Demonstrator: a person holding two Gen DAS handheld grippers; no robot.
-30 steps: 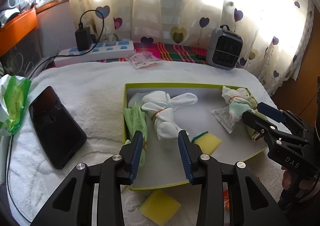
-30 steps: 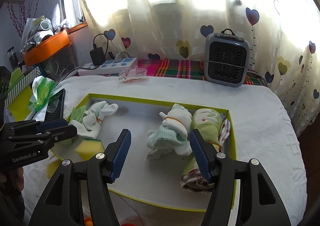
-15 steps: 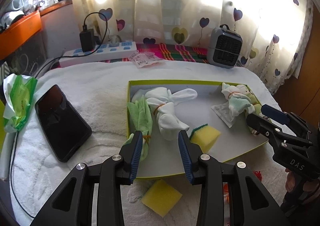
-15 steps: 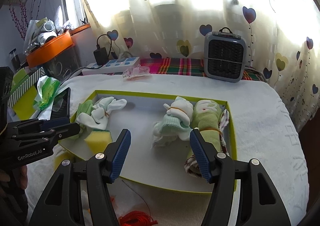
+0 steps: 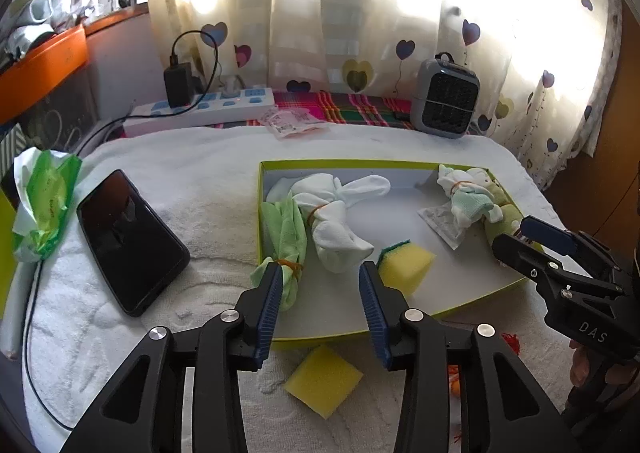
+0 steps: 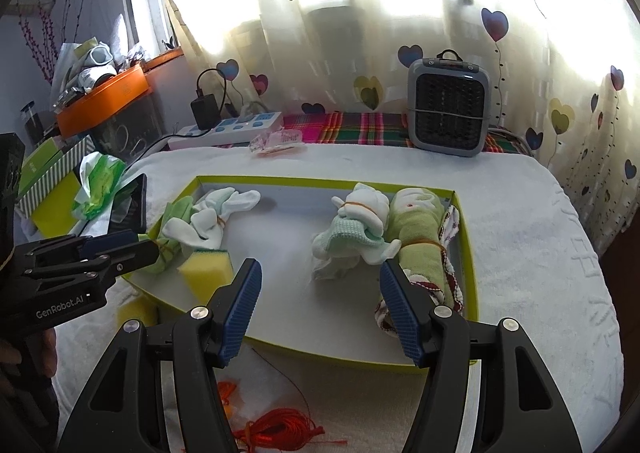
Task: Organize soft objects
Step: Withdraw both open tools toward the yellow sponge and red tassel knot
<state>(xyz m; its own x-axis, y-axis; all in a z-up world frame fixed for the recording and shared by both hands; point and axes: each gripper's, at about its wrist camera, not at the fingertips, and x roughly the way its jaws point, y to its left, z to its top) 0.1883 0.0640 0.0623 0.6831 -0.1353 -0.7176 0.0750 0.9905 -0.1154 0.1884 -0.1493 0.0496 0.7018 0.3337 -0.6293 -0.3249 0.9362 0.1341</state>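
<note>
From the left wrist view I note, at far left on the white towel [image 5: 208, 181], a green tissue pack [image 5: 42, 205] and beside it a black phone [image 5: 130, 241] lying flat. Next comes the shallow green-rimmed tray [image 5: 340, 164]. In its left end a green cloth bundle [image 5: 286, 237] tied with an orange band lies along the wall, touching a white sock bundle [image 5: 332, 221]. A yellow sponge [image 5: 404, 265] with a green top sits just right of these, inside the tray. A second yellow sponge [image 5: 324, 379] lies outside, on the towel below the tray's near rim.

My left gripper [image 5: 320, 303] hovers over the tray's near left corner; its jaws are opening, nothing is between them, and its left pad appears just in front of the green bundle's tied end.

Toward the tray's right end I see a mint-and-white sock bundle [image 6: 360, 229] touching a rolled green towel [image 6: 420, 237], which lies along the right wall. My right gripper [image 6: 320, 309] stands wide apart over the near rim, holding nothing. Red string [image 6: 280, 429] lies on the towel below it. A grey heater [image 6: 448, 113] stands at the back right.
</note>
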